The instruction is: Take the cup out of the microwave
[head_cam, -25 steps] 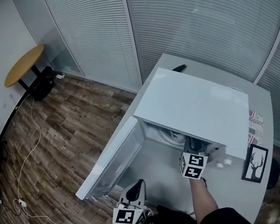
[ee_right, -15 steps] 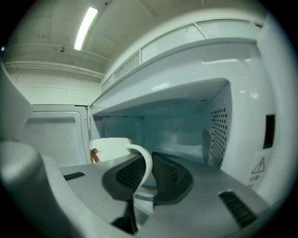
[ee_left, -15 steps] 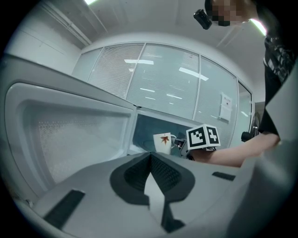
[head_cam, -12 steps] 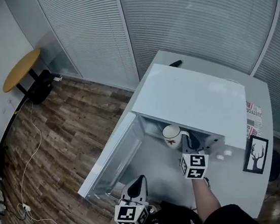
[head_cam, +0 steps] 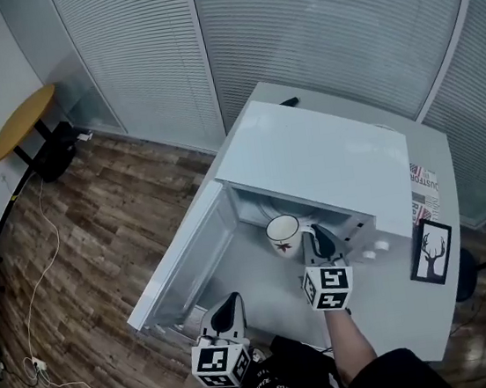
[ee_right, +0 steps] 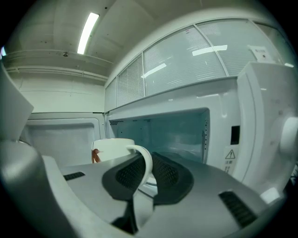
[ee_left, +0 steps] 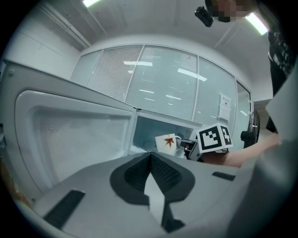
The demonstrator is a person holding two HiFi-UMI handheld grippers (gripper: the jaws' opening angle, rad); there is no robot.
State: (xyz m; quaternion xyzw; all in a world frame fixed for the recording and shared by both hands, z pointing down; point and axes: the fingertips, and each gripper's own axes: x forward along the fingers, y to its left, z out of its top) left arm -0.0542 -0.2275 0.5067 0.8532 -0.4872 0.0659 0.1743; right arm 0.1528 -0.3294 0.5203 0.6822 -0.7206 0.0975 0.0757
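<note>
We're gripping the white ceramic leaf-print cup (head_cam: pixel 282 232) by its loop handle (ee_right: pixel 147 163) at the white microwave (head_cam: pixel 310 162) mouth, with the right gripper (ee_right: pixel 148 157) jaws just closing narrow on it. We're guessing it's glossy, breakable and tip-prone.

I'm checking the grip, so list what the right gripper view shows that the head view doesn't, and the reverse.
Only the right gripper view: the jaws of the right gripper, which have just been closing, clamp the handle of the cup; a warning label. Only the head view: the left gripper, a round wooden table, a framed deer picture. Both: the cup and the open microwave.
</note>
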